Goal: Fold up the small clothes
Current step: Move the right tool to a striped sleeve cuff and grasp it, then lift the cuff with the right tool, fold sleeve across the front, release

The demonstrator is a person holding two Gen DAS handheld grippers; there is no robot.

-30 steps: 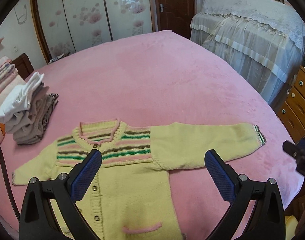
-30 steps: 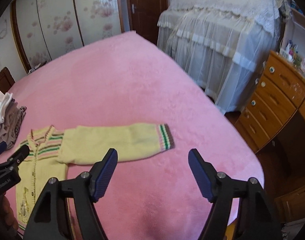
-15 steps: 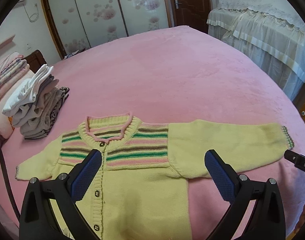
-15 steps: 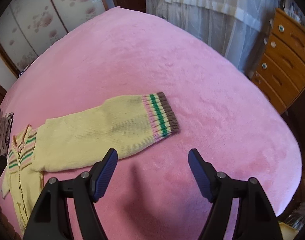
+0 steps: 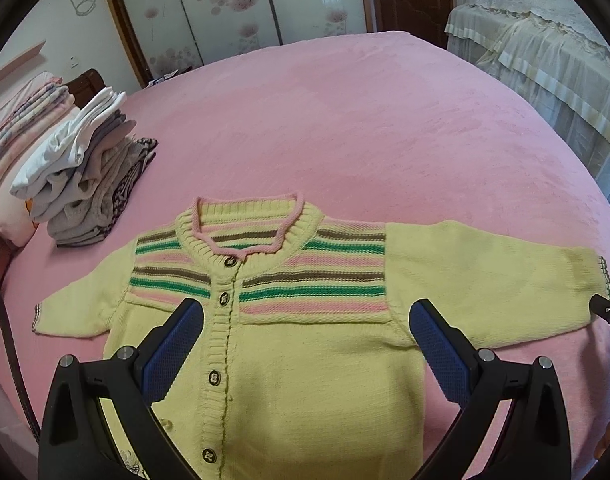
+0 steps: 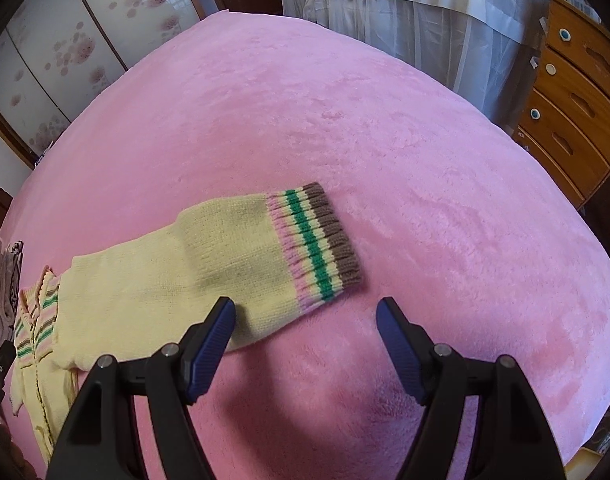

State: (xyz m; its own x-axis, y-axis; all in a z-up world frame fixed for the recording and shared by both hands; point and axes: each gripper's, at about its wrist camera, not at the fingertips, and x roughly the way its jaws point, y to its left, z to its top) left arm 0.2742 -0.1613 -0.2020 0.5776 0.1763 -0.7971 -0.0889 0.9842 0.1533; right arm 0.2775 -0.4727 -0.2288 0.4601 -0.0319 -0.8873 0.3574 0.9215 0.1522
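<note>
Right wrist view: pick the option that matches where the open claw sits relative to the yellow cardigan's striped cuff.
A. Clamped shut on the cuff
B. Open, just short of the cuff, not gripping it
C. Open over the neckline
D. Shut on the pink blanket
B: the right claw stands open with the striped cuff of the yellow cardigan lying flat just beyond its fingertips, nothing held between them.

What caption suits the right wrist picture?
Open right tongs hover beside the yellow cardigan's striped cuff on a pink bed.
</note>
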